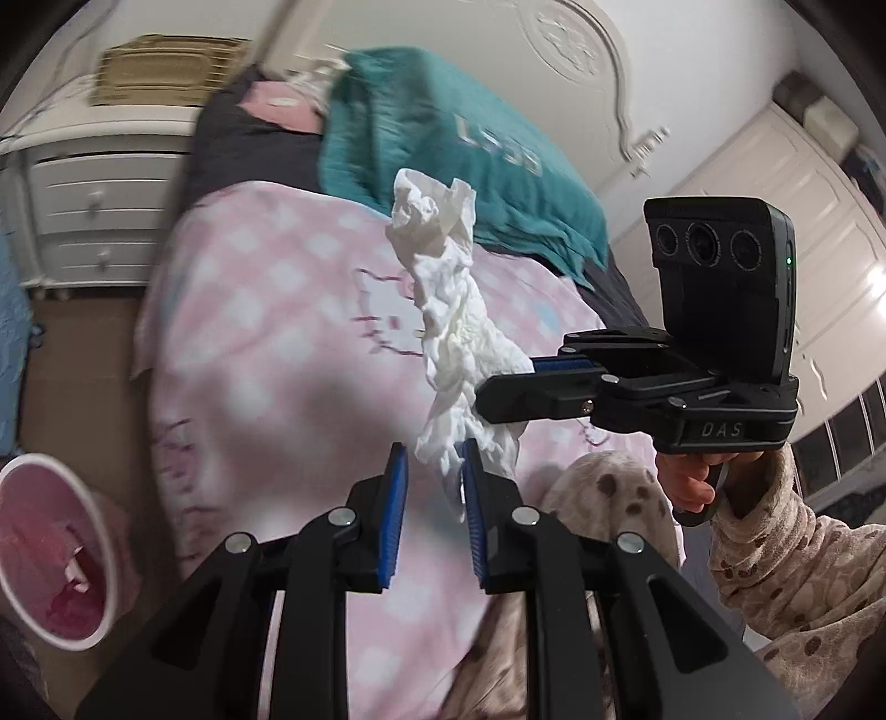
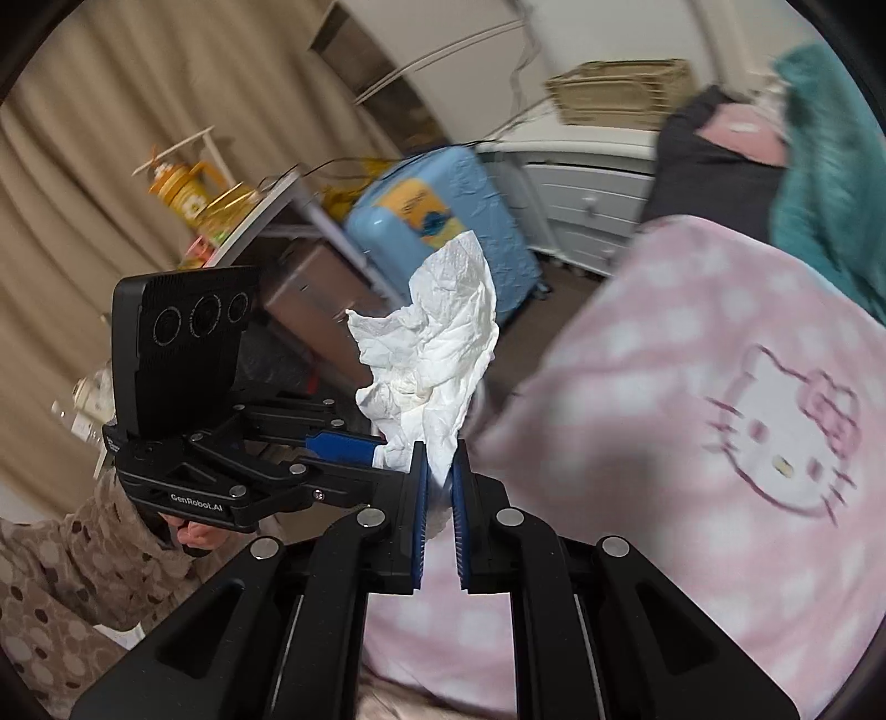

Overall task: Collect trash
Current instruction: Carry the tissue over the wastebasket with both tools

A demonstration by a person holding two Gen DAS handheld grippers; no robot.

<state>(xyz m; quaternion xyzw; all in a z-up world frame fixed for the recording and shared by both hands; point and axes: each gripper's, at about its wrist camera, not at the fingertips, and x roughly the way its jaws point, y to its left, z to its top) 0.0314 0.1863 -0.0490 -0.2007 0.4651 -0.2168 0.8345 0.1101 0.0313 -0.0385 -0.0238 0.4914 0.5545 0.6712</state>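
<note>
A crumpled white tissue (image 1: 443,310) hangs in the air above the pink cartoon-cat blanket (image 1: 288,332). My right gripper (image 1: 515,382) comes in from the right and is shut on the tissue's lower part. In the right wrist view its blue pads clamp the tissue (image 2: 443,332) at the right gripper (image 2: 440,459). My left gripper (image 1: 434,465) stands narrowly open. The tissue's tail lies between its fingers against the right pad, with a gap to the left pad. The left gripper (image 2: 382,459) shows from the side, its tips at the tissue's edge. A pink bin (image 1: 105,531) with a white rim stands low on the left.
A teal towel (image 1: 443,138) lies on the bed by the white headboard (image 1: 554,50). A white nightstand (image 1: 94,194) carries a wicker basket (image 1: 166,66). A blue suitcase (image 2: 443,221) stands on the floor beside a cluttered shelf (image 2: 249,221). A hand in a spotted sleeve (image 1: 775,554) holds the right gripper.
</note>
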